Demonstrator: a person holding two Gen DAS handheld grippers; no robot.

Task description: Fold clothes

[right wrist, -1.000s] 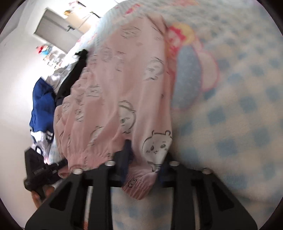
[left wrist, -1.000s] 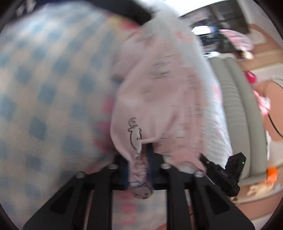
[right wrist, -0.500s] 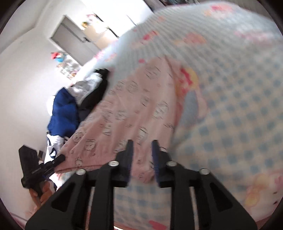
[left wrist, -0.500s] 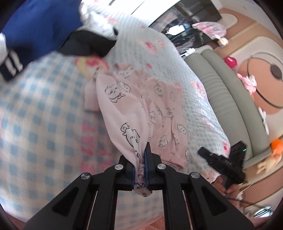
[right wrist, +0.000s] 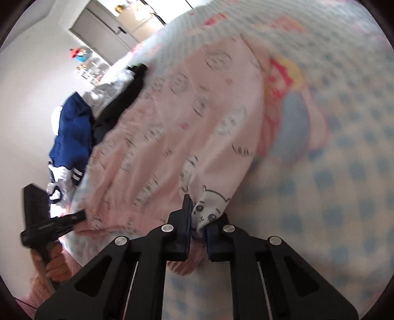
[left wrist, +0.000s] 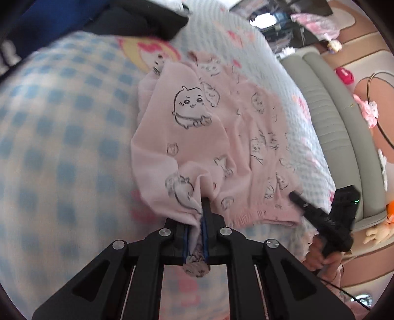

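Pinching a cuffed corner of the pink garment (left wrist: 197, 137), the left gripper (left wrist: 197, 236) has cloth bunched between its blue-edged pads, a small tuft poking out below them; its jaws are easing apart slightly, yet the fabric sits pressed between them. The garment, pale pink with little cartoon animal faces drawn in black, lies spread on the blue-and-white checked bedcover (left wrist: 61, 147), its near hem lifted off the bed at both gripped corners. From the right wrist view, the right gripper (right wrist: 198, 233) has the other cuff of the same garment between its pads, its jaws closing on the cloth; a printed white face sits just above the pinch. Each tool shows in the other's view: the right one low at the right edge of the left view, held by a hand (left wrist: 322, 258), and the left one low at the left edge of the right view. Beyond the far end of the garment lie a black garment (left wrist: 142, 19) and a blue one (right wrist: 71, 133) with white stripes, probably part of a loose pile, though blur makes that hard to judge. A grey padded bench (left wrist: 344, 137) runs alongside the bed.
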